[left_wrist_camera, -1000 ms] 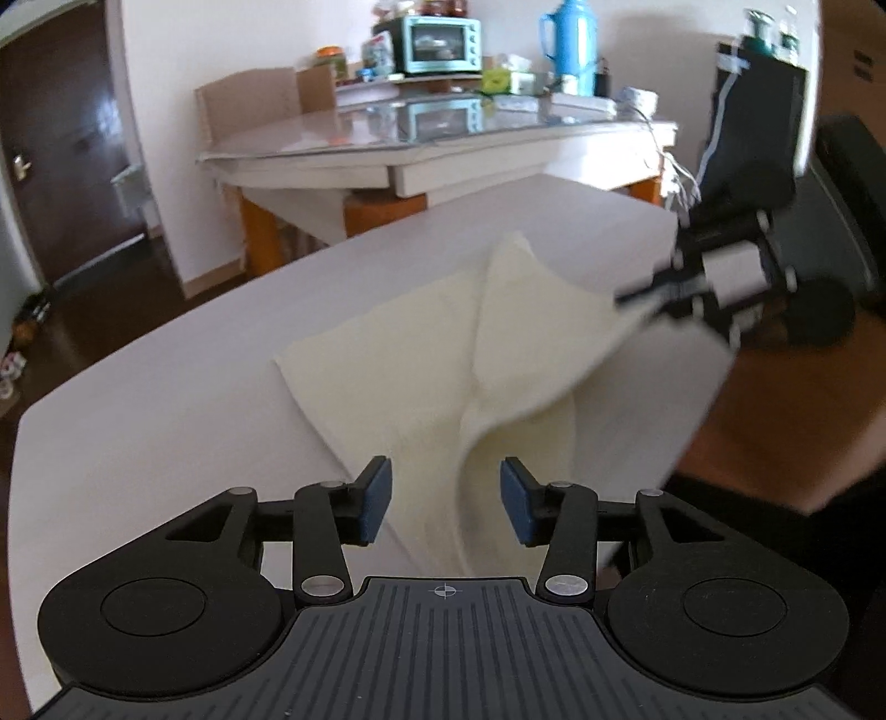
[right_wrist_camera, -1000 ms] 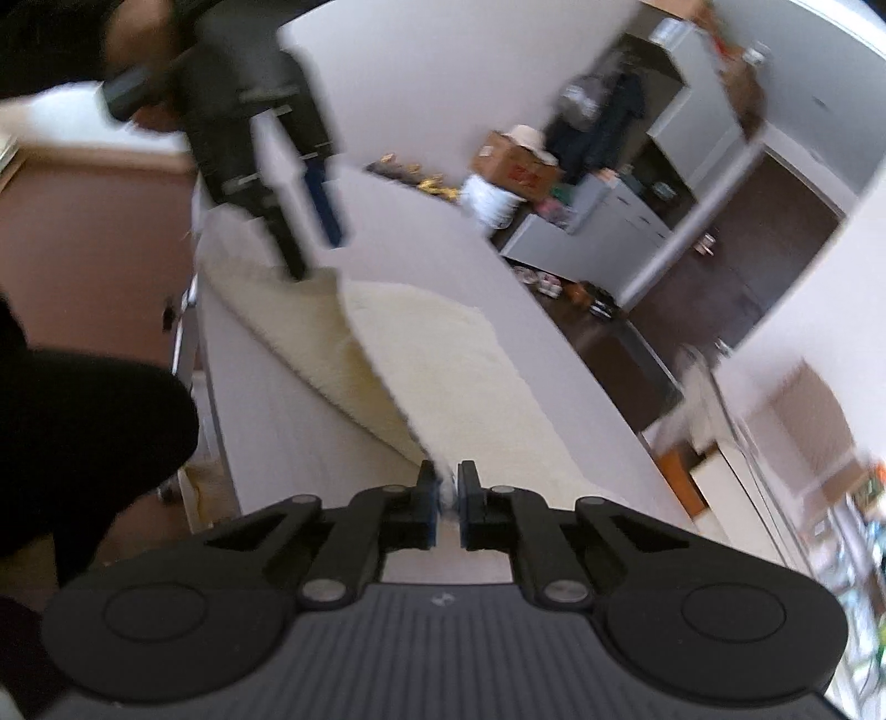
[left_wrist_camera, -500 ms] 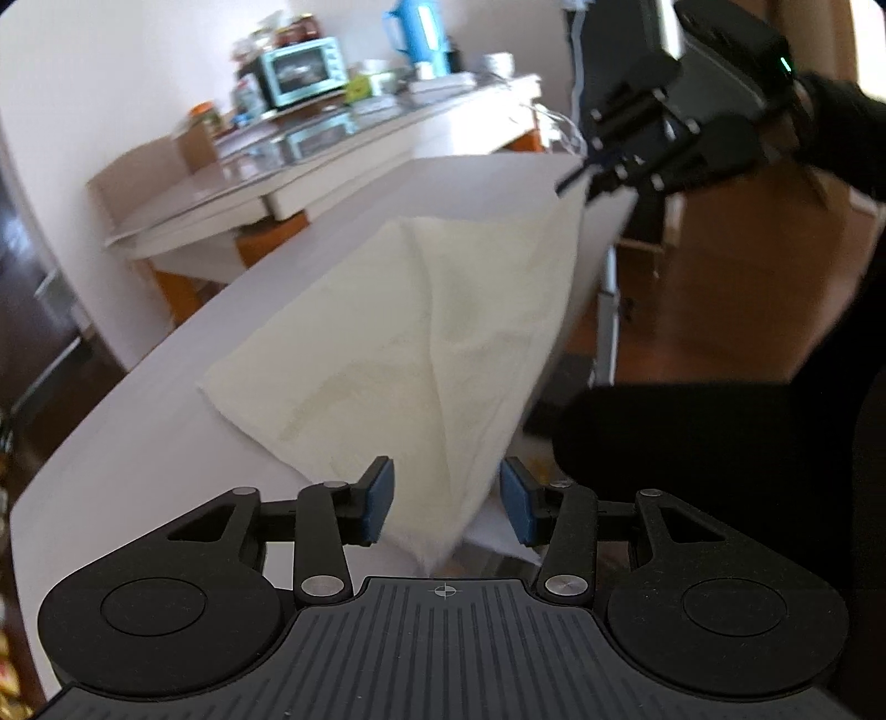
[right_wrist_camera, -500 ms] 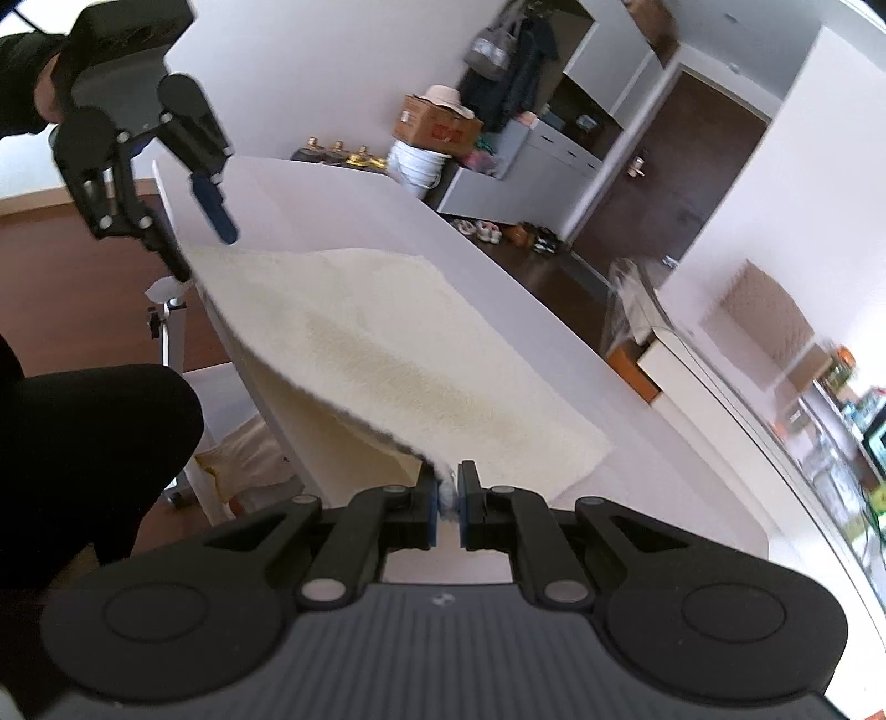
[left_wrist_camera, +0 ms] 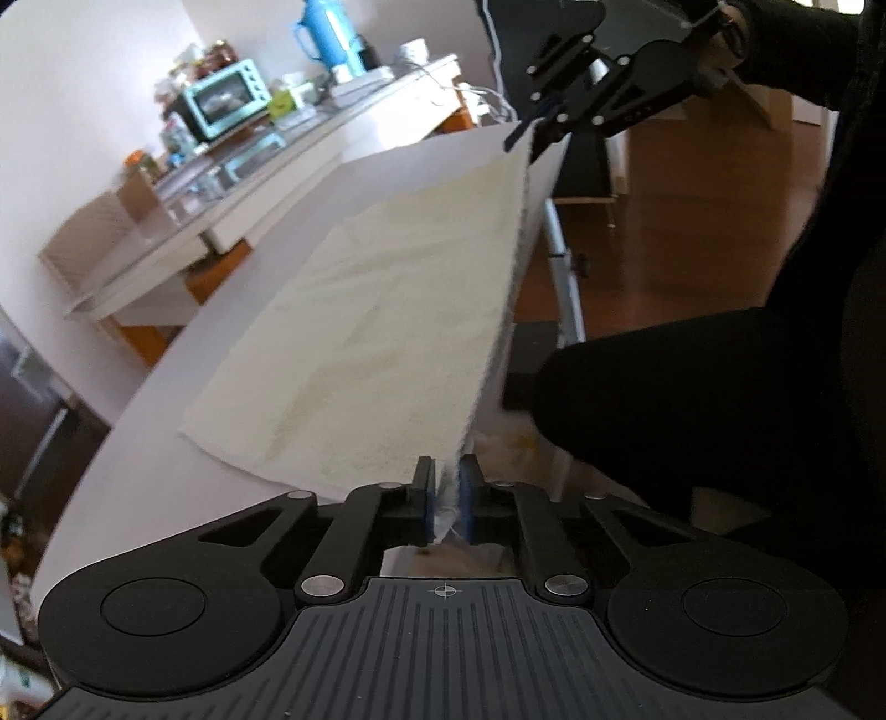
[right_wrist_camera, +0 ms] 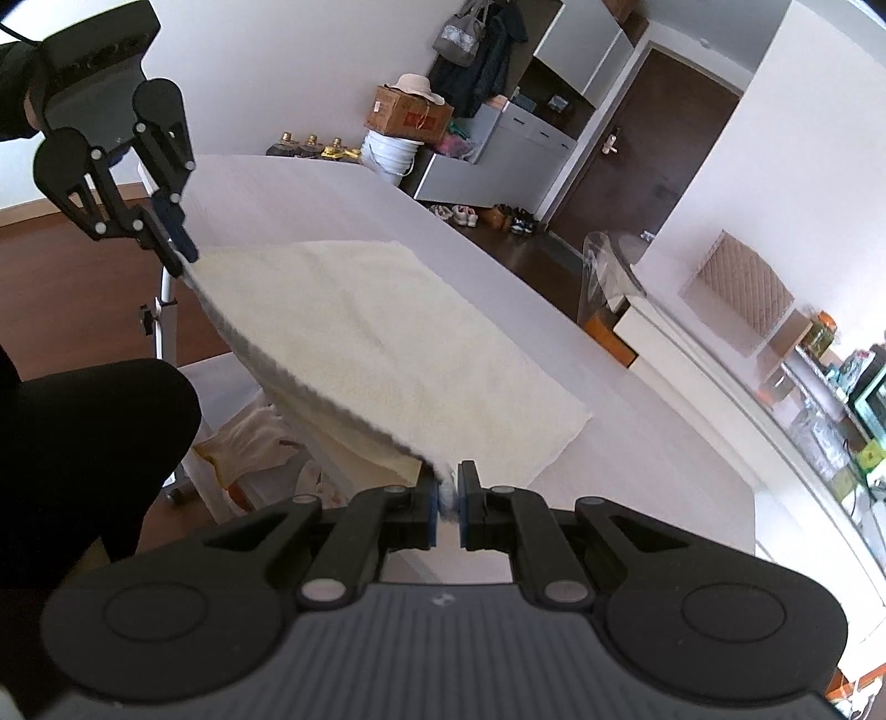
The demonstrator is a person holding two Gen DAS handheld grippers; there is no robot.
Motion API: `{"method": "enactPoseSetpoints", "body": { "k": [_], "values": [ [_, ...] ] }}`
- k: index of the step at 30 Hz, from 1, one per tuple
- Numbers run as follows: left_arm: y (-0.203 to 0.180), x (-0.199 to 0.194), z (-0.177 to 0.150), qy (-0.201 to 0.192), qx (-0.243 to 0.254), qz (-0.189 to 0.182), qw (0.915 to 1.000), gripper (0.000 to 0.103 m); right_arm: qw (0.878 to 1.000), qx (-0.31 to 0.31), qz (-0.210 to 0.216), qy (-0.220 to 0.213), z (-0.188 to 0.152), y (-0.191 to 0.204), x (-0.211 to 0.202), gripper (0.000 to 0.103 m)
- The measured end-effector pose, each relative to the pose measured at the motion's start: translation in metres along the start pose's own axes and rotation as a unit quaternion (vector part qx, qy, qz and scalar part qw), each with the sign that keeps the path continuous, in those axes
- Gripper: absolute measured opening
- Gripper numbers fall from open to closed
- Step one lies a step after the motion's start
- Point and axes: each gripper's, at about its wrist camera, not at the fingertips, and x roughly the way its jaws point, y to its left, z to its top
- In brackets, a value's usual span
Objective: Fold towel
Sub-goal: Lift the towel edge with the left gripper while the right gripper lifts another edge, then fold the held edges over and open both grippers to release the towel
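A cream towel (left_wrist_camera: pixel 387 327) lies on the white table (left_wrist_camera: pixel 138 432), its near edge lifted and stretched off the table's edge. My left gripper (left_wrist_camera: pixel 446 498) is shut on one near corner of the towel. My right gripper (right_wrist_camera: pixel 448 498) is shut on the other near corner of the towel (right_wrist_camera: pixel 360 343). The right gripper also shows far off in the left wrist view (left_wrist_camera: pixel 531 133), and the left gripper shows in the right wrist view (right_wrist_camera: pixel 177 243). The far edge of the towel rests flat on the table (right_wrist_camera: pixel 637 476).
A second table (left_wrist_camera: pixel 249 183) with a teal toaster oven (left_wrist_camera: pixel 224 105) and a blue jug (left_wrist_camera: pixel 326 33) stands beyond. A person's dark leg (left_wrist_camera: pixel 692 399) is close beside the table's edge. A metal stand (right_wrist_camera: pixel 166 310), boxes and a bucket (right_wrist_camera: pixel 390 158) stand on the wooden floor.
My left gripper has closed on the towel's near corner. The towel, bunched and raised a second ago, is now pulled taut between the two grippers along the table's near edge.
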Motion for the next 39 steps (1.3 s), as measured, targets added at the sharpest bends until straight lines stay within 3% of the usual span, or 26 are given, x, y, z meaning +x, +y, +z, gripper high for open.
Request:
{"method": "enactPoseSetpoints", "body": {
  "k": [6, 9, 14, 20, 27, 36, 39],
  "values": [
    [0.019, -0.013, 0.011, -0.015, -0.025, -0.014, 0.9995, 0.008, 1.0, 0.009, 0.011, -0.004, -0.004, -0.004, -0.012, 0.008],
    [0.034, -0.016, 0.02, -0.021, -0.03, 0.004, 0.9993, 0.008, 0.999, 0.029, 0.011, -0.024, 0.003, -0.021, -0.019, 0.007],
    [0.08, 0.002, 0.047, -0.018, -0.084, 0.056, 0.9947, 0.008, 0.998, 0.039, 0.002, -0.042, 0.019, -0.053, -0.008, 0.007],
    [0.128, 0.037, 0.063, -0.004, -0.113, 0.086, 0.9899, 0.008, 0.997, 0.062, 0.012, -0.035, 0.035, -0.097, 0.039, 0.007],
    [0.174, 0.073, 0.056, 0.033, -0.151, 0.097, 0.9831, 0.008, 0.991, 0.12, 0.055, -0.006, 0.039, -0.14, 0.108, 0.007],
    [0.191, 0.104, 0.031, 0.062, -0.186, 0.097, 0.9758, 0.009, 0.983, 0.159, 0.087, 0.031, 0.036, -0.156, 0.166, 0.008],
    [0.192, 0.107, 0.023, 0.059, -0.2, 0.102, 0.9727, 0.016, 0.983, 0.161, 0.08, 0.044, 0.033, -0.155, 0.176, 0.014]
  ]
}}
